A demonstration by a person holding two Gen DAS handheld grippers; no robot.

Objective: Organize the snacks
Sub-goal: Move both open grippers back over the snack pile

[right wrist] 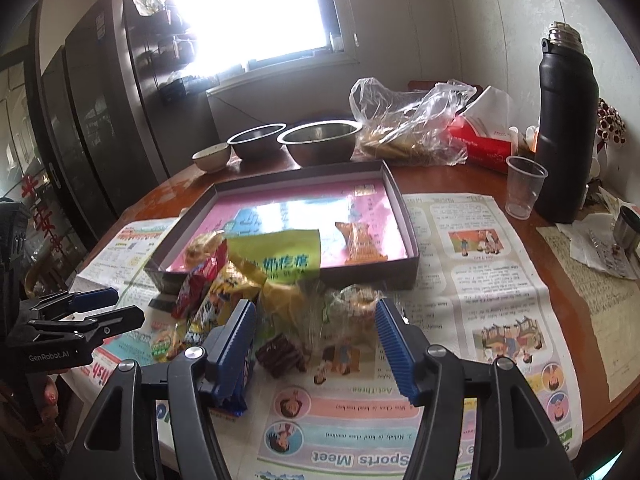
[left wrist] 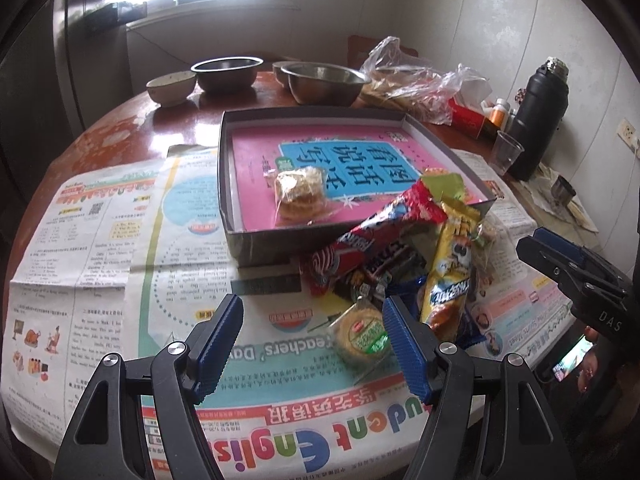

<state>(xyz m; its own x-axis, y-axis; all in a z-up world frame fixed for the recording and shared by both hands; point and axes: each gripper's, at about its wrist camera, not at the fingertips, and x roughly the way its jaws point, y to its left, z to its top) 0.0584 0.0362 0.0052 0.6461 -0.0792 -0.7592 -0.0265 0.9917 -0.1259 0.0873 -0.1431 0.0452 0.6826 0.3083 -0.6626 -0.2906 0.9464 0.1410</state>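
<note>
A heap of snack packets [left wrist: 404,248] lies on newspaper in front of a shallow dark box [left wrist: 264,242] lined with a pink book. One clear pack of crackers [left wrist: 298,192] sits inside the box. My left gripper [left wrist: 314,340] hovers open above the paper, and a round cracker pack with a green label [left wrist: 362,334] lies just inside its right finger. My right gripper [right wrist: 316,344] is open over the heap's near side, with a dark biscuit pack [right wrist: 280,354] and a clear-wrapped pastry [right wrist: 352,308] between its fingers, not pinched. An orange packet [right wrist: 360,242] lies in the box [right wrist: 404,216].
Two steel bowls [right wrist: 320,140] and a small ceramic bowl [right wrist: 212,156] stand behind the box. A clear plastic bag [right wrist: 408,120], a red tissue box [right wrist: 480,144], a plastic cup [right wrist: 524,188] and a black thermos [right wrist: 568,120] crowd the right. The round table's edge [right wrist: 600,360] curves near right.
</note>
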